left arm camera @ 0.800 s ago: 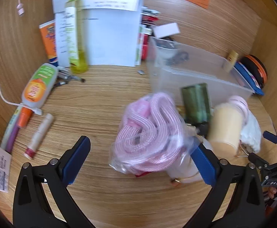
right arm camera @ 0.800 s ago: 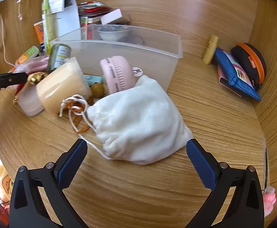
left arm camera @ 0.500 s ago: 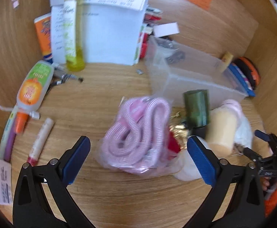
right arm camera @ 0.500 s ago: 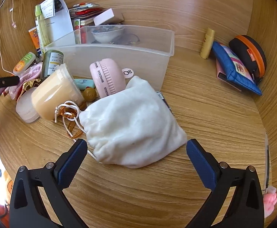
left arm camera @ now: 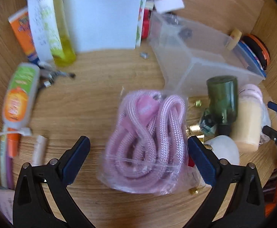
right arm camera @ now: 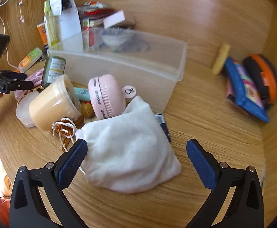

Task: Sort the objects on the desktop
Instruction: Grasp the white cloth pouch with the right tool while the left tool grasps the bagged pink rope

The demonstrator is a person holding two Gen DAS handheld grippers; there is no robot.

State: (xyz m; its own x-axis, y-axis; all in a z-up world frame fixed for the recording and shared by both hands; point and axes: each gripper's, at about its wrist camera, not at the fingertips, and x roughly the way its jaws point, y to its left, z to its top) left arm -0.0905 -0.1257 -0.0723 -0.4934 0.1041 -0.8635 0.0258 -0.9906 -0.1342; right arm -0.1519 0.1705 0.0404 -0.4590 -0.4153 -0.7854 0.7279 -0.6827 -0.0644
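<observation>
The left hand-held gripper (left arm camera: pixel 138 152) gapes wide around the bagged rope (left arm camera: pixel 148 142), holding nothing. The right hand-held gripper (right arm camera: pixel 136 155) likewise straddles the white pouch (right arm camera: pixel 130 152), probably lining up grasps.

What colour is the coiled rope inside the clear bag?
Pink rope, seen best in the left wrist view.

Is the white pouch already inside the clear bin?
No, the white pouch lies on the desk in front of the clear bin, between the right gripper's open fingers.

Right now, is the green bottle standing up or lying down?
Lying down. The green bottle rests on its side on the desk, beside the cream jar, which is also tipped over.
</observation>
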